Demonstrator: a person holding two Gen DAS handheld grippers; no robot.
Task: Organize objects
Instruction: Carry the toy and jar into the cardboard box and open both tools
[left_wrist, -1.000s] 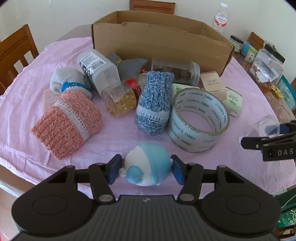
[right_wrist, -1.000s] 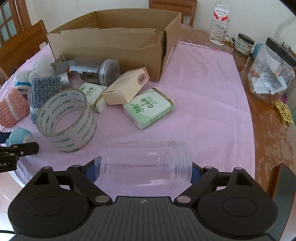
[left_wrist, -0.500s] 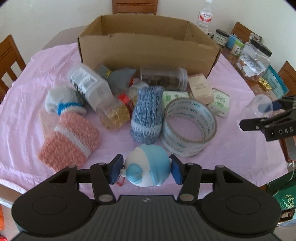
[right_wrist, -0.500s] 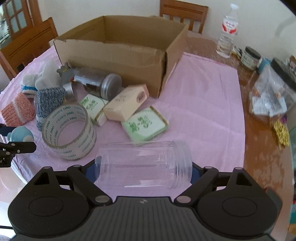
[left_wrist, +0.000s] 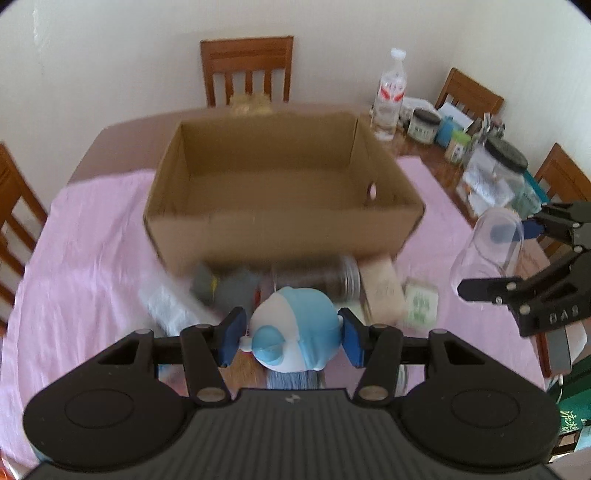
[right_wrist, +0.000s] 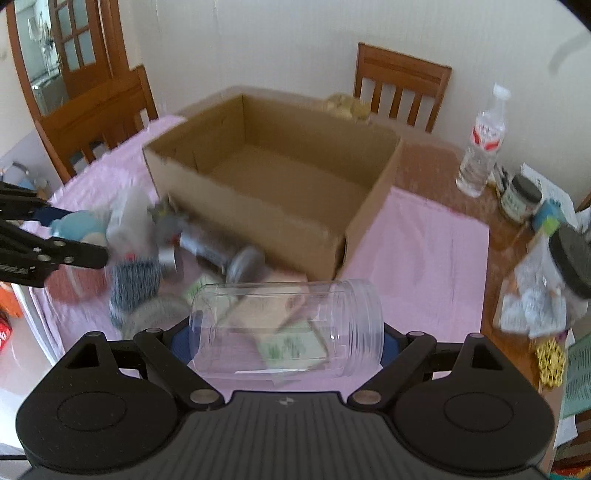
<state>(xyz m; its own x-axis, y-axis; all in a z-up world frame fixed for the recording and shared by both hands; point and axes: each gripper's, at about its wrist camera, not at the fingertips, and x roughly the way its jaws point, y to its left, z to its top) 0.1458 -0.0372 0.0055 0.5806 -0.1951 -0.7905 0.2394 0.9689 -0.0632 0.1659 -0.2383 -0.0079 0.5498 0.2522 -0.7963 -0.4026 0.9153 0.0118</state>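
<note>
My left gripper (left_wrist: 291, 334) is shut on a blue and white round toy (left_wrist: 295, 328) and holds it above the table, in front of the open cardboard box (left_wrist: 284, 229). The box looks empty inside. My right gripper (right_wrist: 284, 332) is shut on a clear plastic jar (right_wrist: 286, 328) lying sideways between the pads. The jar and right gripper also show at the right of the left wrist view (left_wrist: 487, 251). The toy shows at the left of the right wrist view (right_wrist: 79, 230). The box stands ahead in the right wrist view (right_wrist: 273, 206).
Loose items lie before the box on the pink cloth (left_wrist: 92, 240): a dark-filled jar (left_wrist: 314, 277), a small beige carton (left_wrist: 380, 291), a green packet (left_wrist: 421, 302), a knitted blue sock (right_wrist: 135, 284). A water bottle (left_wrist: 388, 96) and jars (left_wrist: 495, 177) stand at the right. Chairs surround the table.
Both grippers have risen and moved forward toward the box with their objects; the box's inside now shows. The scene is motion-blurred.
</note>
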